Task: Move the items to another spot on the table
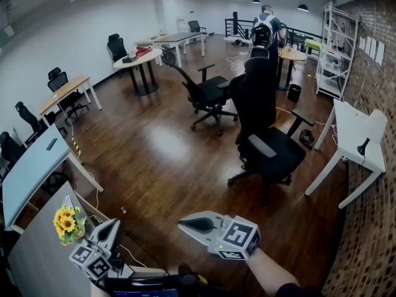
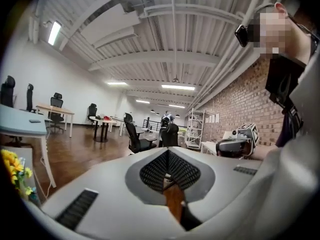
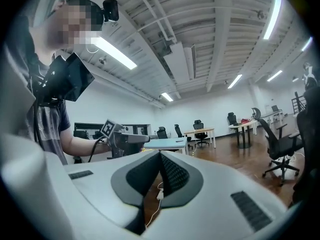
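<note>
A bunch of yellow sunflowers (image 1: 67,223) stands on the grey table (image 1: 34,262) at the lower left; the left gripper view shows the sunflowers (image 2: 12,170) at its left edge. My left gripper (image 1: 114,223) is just right of the flowers, apart from them, jaws shut with nothing between them (image 2: 167,176). My right gripper (image 1: 182,223) hangs over the wooden floor further right, also shut and empty (image 3: 160,176). Each gripper shows in the other's view: the right gripper (image 2: 235,145), the left gripper (image 3: 125,139). Both point out into the room.
A large black office chair (image 1: 266,135) and a second black chair (image 1: 207,94) stand on the wooden floor ahead. A light blue table (image 1: 31,169) is at the left, a white table (image 1: 356,132) by the brick wall at the right. A person (image 1: 266,26) stands far back.
</note>
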